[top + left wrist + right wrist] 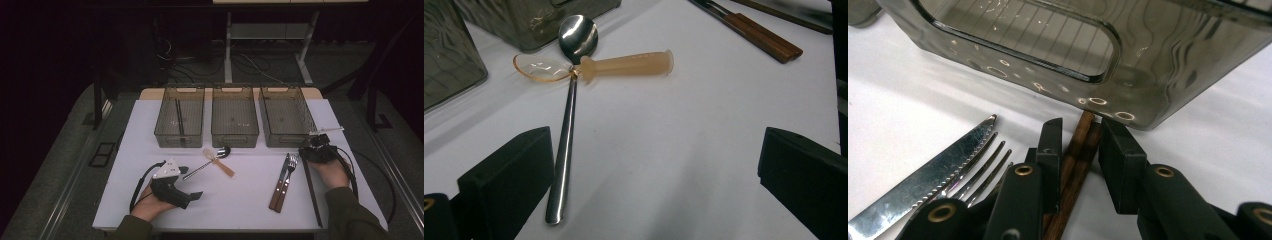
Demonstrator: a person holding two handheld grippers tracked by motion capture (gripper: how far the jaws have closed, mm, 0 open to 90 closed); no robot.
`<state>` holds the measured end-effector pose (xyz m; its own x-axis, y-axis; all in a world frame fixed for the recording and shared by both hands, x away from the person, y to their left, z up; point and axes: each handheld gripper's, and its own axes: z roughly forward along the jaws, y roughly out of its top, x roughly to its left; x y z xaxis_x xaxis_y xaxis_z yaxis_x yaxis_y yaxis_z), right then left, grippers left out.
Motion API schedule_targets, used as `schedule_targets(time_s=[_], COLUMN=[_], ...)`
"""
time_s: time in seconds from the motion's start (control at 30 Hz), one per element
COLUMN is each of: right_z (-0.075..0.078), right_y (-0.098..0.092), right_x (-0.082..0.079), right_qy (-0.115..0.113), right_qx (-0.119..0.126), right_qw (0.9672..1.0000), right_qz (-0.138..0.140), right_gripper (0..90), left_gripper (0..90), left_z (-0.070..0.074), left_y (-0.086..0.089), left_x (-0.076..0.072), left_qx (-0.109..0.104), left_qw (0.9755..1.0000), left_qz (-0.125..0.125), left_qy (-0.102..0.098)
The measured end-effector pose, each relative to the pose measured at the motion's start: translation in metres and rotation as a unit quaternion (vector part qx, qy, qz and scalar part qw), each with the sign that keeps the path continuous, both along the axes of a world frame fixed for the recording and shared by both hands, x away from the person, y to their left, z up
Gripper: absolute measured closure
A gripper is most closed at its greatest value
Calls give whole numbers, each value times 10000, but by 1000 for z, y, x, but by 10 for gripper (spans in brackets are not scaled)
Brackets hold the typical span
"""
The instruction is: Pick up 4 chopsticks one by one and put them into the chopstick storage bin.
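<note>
Here, at the lower left of the high view, the left gripper (pixel 186 196) rests low on the white table (pixel 240 200) with its jaws spread wide and nothing between them; in its own view the steel spoon (pixel 566 135) lies just ahead, its handle running down beside the left jaw, with the translucent orange spoon (pixel 614 66) lying across its neck. Above them, across the middle of the high view, three smoked plastic bins stand in a row, and the leftmost bin (pixel 180 117) already holds dark sticks. Further right, a wooden-handled knife (pixel 279 187) and fork (pixel 287 180) lie side by side. At the right, the right gripper (pixel 312 150) sits low over the far end of the dark wooden chopsticks (pixel 1075 165), close to the wall of the rightmost bin (pixel 1168 65). In the right gripper view its jaws flank the pair closely on both sides, but I cannot tell whether the pads actually press on the wood. The chopsticks look light, stiff and smooth, so they would likely roll or scissor apart if pinched carelessly. I judge that a grip farther along, nearer the middle, would keep them level better than this end hold.
</note>
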<state>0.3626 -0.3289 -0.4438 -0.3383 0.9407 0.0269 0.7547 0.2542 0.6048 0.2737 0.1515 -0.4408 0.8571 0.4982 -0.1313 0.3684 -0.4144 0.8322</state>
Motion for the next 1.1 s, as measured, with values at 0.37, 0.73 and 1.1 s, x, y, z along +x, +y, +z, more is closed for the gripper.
schedule_targets(time_s=[0.37, 0.73, 1.1], right_z=[0, -1, 14], right_y=[-1, 2, -19], right_x=[0, 0, -14], right_qy=[-53, -111, -192], right_qx=[-64, -57, 506], right_qw=[9997, 9988, 9973], right_qz=[248, 466, 500], right_gripper=[756, 760, 629], left_gripper=[8, 8, 8], left_z=[0, 0, 0], left_y=[0, 0, 2], left_x=[0, 0, 0], left_qx=[-6, -7, -9], left_qw=[10000, 10000, 10000], left_qz=[4, 2, 13], left_qy=[5, 3, 6])
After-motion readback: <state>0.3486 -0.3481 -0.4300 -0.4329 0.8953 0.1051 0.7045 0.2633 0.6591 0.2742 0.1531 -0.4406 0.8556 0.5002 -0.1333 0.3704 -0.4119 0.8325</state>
